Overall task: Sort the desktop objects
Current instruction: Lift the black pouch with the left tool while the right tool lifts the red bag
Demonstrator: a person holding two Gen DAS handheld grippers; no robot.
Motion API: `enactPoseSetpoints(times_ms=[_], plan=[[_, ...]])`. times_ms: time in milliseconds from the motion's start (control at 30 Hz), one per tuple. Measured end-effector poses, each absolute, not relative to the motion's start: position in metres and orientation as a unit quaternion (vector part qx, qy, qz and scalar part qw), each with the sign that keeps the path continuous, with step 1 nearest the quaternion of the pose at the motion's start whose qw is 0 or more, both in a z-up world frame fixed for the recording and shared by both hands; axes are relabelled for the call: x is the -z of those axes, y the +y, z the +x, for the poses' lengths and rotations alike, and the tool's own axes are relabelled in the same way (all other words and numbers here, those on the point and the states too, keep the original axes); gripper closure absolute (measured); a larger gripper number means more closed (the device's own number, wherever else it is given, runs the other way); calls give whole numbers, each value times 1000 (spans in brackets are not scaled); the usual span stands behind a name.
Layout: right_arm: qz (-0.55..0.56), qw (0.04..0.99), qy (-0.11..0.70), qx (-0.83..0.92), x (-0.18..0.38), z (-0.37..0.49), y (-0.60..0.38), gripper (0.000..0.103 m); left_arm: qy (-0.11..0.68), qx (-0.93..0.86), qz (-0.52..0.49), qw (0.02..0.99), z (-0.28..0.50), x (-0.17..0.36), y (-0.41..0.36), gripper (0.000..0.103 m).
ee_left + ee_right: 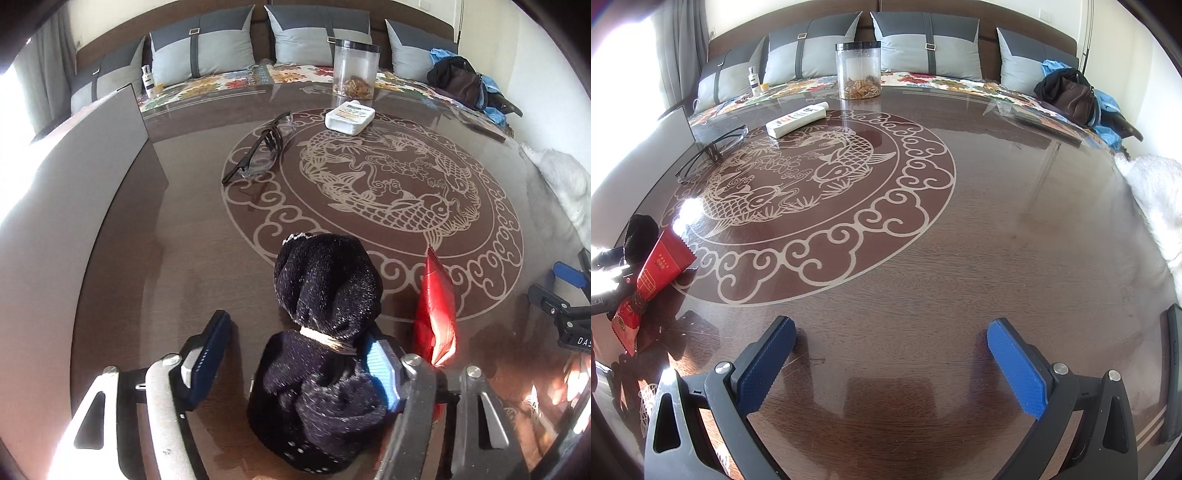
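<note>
Black knit pouch [325,332] sits between my spread left fingers [207,354], ungripped, red packet [436,314] at three o'clock; my right gripper [892,354] hangs open over bare table [997,229]; next, I'd squeeze and lift.

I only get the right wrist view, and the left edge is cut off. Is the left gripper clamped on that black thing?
Observer: No. In the left wrist view the black knit bundle sits between the fingers of the left gripper, which is open, with a gap on its left side.
Operator: Is it loose fabric?
Observer: It is cinched at the middle by a tan band.
Operator: And the red packet?
Observer: The red packet stands edge-on just right of that gripper's right finger.
</note>
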State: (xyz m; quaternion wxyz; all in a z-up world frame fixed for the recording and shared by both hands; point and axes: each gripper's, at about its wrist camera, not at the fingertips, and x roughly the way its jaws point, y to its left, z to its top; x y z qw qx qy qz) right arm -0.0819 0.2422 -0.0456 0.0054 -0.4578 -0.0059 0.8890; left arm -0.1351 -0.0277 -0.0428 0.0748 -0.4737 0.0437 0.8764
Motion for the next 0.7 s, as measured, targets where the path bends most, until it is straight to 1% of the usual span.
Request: enactPoseSetpoints(times_ms=[67, 200, 300, 367, 433, 467, 500, 567, 633, 700], plan=[[-458, 5, -6, -889, 46, -82, 242, 0, 42, -877, -475, 61, -132, 41, -36, 62], [-458, 5, -6, -889, 46, -82, 242, 0, 24, -880, -473, 20, -120, 41, -63, 62], [-458, 5, -6, -889, 46, -82, 242, 0, 6, -880, -474, 5, -112, 42, -80, 62], [-458, 5, -6, -889, 46, -82, 242, 0, 4, -880, -476, 2, -111, 42, -86, 60], [-458, 5, -6, -889, 46, -82, 242, 0, 5, -879, -477, 3, -110, 43, -88, 55], [-458, 5, -6, -889, 46, -82, 242, 0, 7, -878, -479, -1, -110, 43, -89, 46], [-458, 5, -6, -889, 46, -82, 242, 0, 6, -878, -479, -8, -110, 44, -91, 33], [-458, 5, -6, -889, 46, -82, 242, 0, -7, -876, -482, -7, -109, 48, -96, 18], [-458, 5, -6, -889, 46, -82, 242, 0, 8, -881, -473, -2, -106, 49, -94, 16], [-458, 5, -6, -889, 46, -82, 242, 0, 3, -883, -470, -1, -105, 50, -96, 12]])
